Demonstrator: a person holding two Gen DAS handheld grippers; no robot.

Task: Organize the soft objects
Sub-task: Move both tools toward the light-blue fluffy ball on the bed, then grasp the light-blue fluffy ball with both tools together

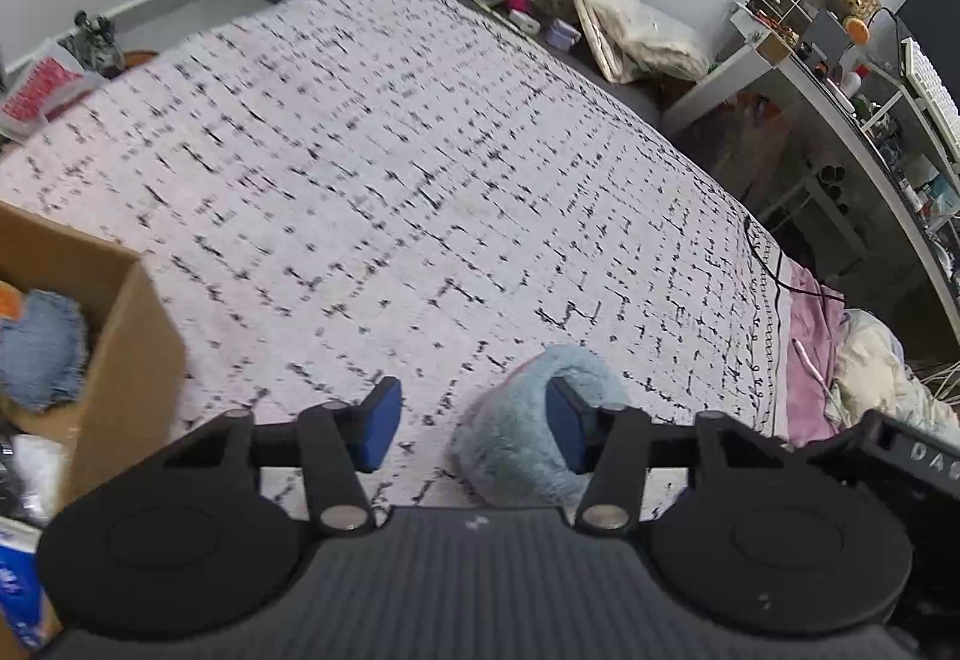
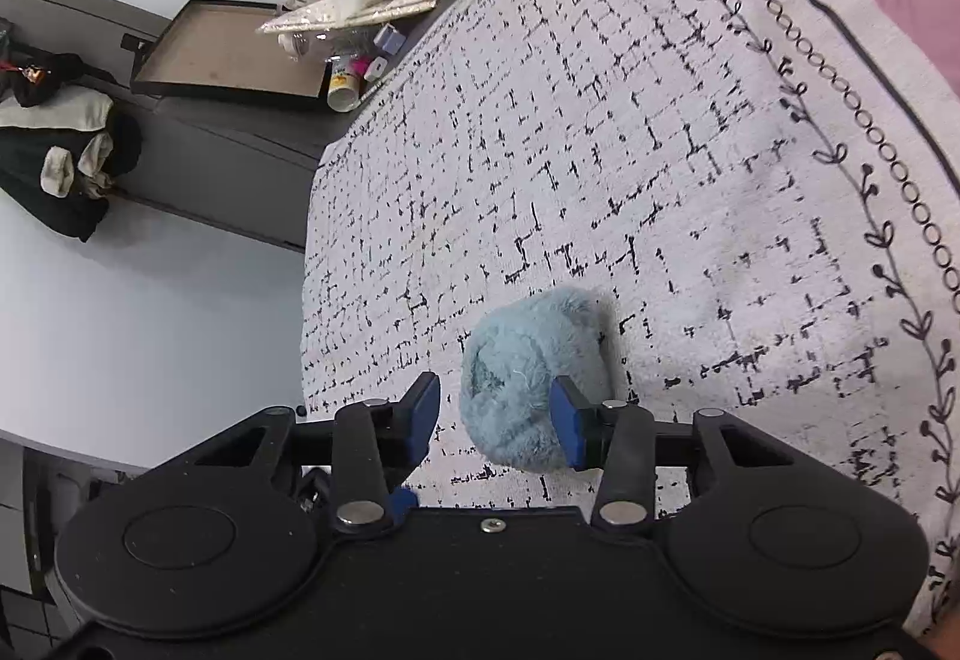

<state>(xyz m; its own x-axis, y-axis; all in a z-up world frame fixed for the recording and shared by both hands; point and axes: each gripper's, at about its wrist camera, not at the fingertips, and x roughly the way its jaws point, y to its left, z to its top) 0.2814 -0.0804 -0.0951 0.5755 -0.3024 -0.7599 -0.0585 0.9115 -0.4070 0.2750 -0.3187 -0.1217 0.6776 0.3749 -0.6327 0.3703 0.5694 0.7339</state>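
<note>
White bedspread with black broken-line grid point(image 1: 420, 168), brown cardboard box point(image 1: 129, 360) at 9 o'clock containing faded blue denim cushion point(image 1: 39, 354), fluffy pale-blue plush ball point(image 2: 531, 378) on bedspread at 6 o'clock, left gripper point(image 1: 477, 423) wide, right gripper point(image 2: 495, 423) wide, each with one pad against ball.

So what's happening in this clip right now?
A person with a handheld gripper in each hand is tidying soft things off a patterned bedspread. One fluffy light-blue plush lies on it, and both the right gripper and the left gripper hang open near it, neither closed on it. A cardboard box at the left already holds a denim-blue soft item.
</note>
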